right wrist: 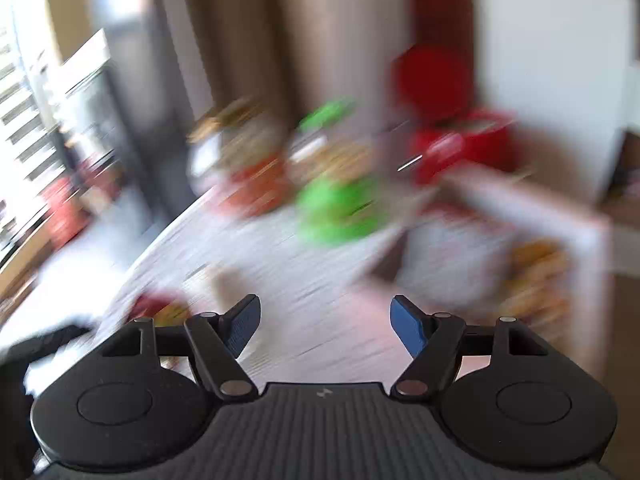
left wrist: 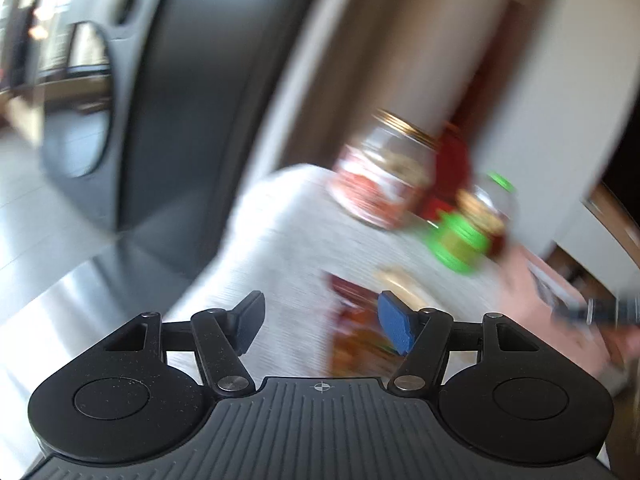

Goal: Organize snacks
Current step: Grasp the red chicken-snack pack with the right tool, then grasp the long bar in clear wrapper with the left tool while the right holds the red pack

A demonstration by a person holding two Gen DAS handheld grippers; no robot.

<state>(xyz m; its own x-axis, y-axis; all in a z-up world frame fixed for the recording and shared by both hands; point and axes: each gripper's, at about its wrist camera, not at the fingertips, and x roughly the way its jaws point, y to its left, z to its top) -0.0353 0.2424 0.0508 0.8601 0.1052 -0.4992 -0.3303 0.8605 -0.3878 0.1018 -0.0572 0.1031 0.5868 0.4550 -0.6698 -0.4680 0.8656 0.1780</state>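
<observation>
Snack jars [left wrist: 384, 168], seemingly 2 through blur; both grippers' [left wrist: 320, 322] [right wrist: 324, 326] jaws open, empty.

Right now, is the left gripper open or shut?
Open. The left gripper shows a wide gap between its fingers, nothing clamped; the snack packet lies beyond them.

Both views are smeared by motion blur; the labels on the gold-lidded jar [left wrist: 386, 172] and the green-lidded jar [left wrist: 470, 226] cannot be read; the snack packet [left wrist: 356, 332] is partly hidden behind the left gripper [left wrist: 320, 320]; the red things [right wrist: 452, 136] at the back of the desk [right wrist: 280, 264] stay shapeless.
</observation>
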